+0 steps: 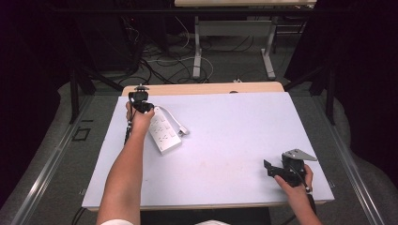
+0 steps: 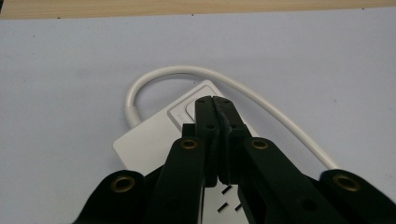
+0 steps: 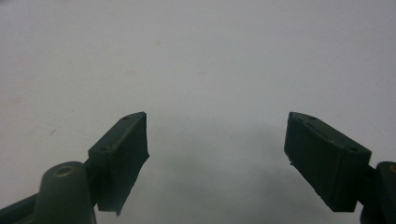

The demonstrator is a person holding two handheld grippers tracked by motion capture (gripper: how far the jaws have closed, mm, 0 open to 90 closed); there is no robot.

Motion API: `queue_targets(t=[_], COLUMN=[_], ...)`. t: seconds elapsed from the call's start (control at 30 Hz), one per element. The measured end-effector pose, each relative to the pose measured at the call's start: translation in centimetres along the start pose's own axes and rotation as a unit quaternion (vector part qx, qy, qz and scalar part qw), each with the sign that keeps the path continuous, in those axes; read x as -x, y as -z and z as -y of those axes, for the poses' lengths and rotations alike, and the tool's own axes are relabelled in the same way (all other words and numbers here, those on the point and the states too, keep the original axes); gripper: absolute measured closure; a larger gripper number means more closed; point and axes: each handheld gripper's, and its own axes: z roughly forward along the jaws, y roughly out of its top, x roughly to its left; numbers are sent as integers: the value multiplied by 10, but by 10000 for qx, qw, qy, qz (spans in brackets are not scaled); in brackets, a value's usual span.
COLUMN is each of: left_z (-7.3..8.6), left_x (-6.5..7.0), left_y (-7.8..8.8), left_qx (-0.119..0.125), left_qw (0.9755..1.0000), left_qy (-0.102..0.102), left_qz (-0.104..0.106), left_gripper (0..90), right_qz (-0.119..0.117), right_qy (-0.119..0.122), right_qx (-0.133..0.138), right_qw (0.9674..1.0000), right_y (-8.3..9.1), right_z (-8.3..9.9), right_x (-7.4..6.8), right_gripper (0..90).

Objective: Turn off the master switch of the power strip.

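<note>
The left gripper (image 2: 215,103) had its black fingers pressed together, holding nothing, over the flat white plastic power strip (image 2: 154,135). The right gripper (image 3: 217,140) had its fingers wide apart above the smooth counter (image 3: 210,56).

The power strip (image 1: 164,133) and its looped cable (image 1: 174,120) block the bench's (image 1: 234,131) left; the middle lies open.

White table mat (image 1: 225,136), wooden table edge (image 1: 202,88), floor cables (image 1: 164,65), metal table legs (image 1: 197,51)

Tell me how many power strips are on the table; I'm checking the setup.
1. The white power strip lies on the table's left side, under the left gripper; its cable curls beside it.
</note>
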Motion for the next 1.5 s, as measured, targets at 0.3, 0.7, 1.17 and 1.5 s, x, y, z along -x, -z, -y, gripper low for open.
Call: queue_targets(t=[0.3, 0.7, 1.17, 1.5], left_z=[5, 15, 27, 41], left_x=[-1, -4, 4, 6], left_y=[6, 19, 34, 41], left_qx=[11, 85, 109, 101], left_qw=[10000, 9997, 9990, 9984], left_qy=[-7, 2, -133, -305], left_qz=[94, 225, 422, 470], left_gripper=[889, 858, 754, 693], right_qz=[-39, -117, -107, -142], right_qy=[30, 74, 57, 140], right_qx=[-39, 26, 45, 73], right_qw=[10000, 9999, 9999, 9998], right_y=[-1, 2, 2, 2], right_z=[0, -2, -3, -4], right_x=[1, 0, 0, 0], right_gripper=[210, 210, 210, 210])
